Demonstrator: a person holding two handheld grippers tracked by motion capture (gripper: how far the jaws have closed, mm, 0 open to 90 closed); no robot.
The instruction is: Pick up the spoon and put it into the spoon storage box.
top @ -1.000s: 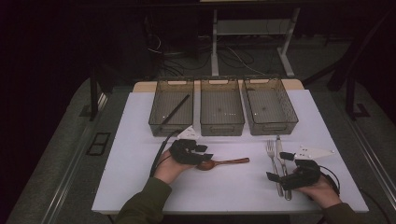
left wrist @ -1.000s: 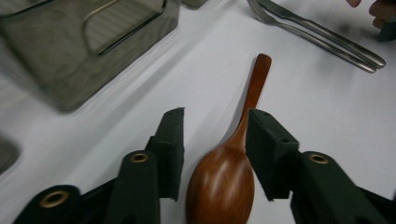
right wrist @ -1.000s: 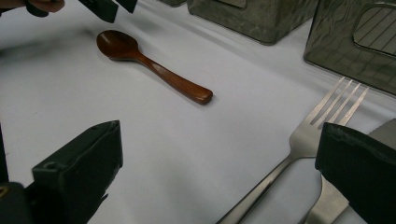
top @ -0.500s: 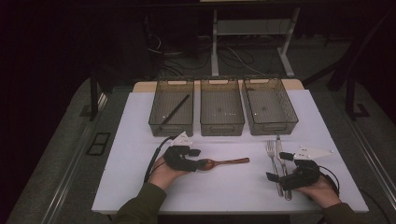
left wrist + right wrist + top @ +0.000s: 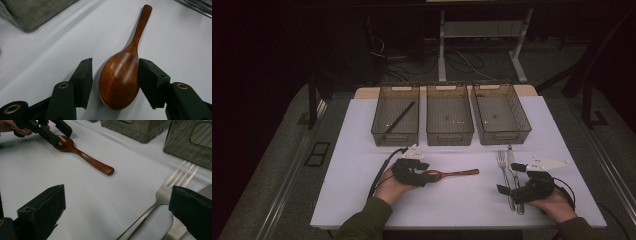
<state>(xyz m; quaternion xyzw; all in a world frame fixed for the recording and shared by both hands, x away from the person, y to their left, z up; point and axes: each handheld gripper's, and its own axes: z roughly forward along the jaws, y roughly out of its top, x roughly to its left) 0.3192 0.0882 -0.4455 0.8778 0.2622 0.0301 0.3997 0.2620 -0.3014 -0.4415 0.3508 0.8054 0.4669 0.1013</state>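
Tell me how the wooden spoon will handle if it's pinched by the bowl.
The wooden spoon looks rigid and probably light. Its glossy, rounded bowl may slip between the left gripper jaws. Lying bowl-down, it could rock or pivot, the long handle swinging.

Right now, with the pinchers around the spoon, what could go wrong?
1. The wooden spoon lies bowl-down between the left gripper, touching one pad, a gap at the other. Its rounded bowl might slip or skid sideways when squeezed.
2. The long handle sticks far out, so it may droop or swing when lifted.
3. The right gripper sits over the fork and could nudge it.
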